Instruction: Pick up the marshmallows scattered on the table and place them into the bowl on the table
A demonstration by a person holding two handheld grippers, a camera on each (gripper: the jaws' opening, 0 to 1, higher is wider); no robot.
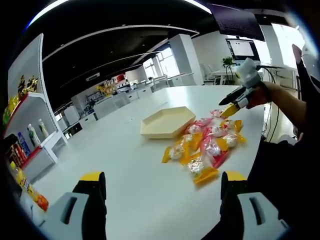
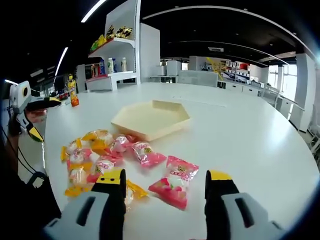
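Several wrapped marshmallows (image 1: 207, 147), in pink, yellow and orange packets, lie in a loose heap on the white table. Just beyond them sits the bowl (image 1: 167, 122), a shallow cream hexagonal dish that is empty. My left gripper (image 1: 162, 181) hangs open over bare table, short of the heap. My right gripper (image 2: 167, 181) is open too, low over the heap's edge; a pink packet (image 2: 171, 192) shows in the gap between its jaws, untouched. The heap (image 2: 100, 155) spreads to its left, with the bowl (image 2: 150, 120) behind. A hand holds the right gripper (image 1: 235, 102) above the heap's far side.
White shelves with bottles and snacks (image 1: 30, 125) stand off one end of the table (image 1: 125, 165), and again as shelves (image 2: 120, 55). A hand holds the left gripper (image 2: 27, 105) at the table edge. Desks and pillars fill the room behind.
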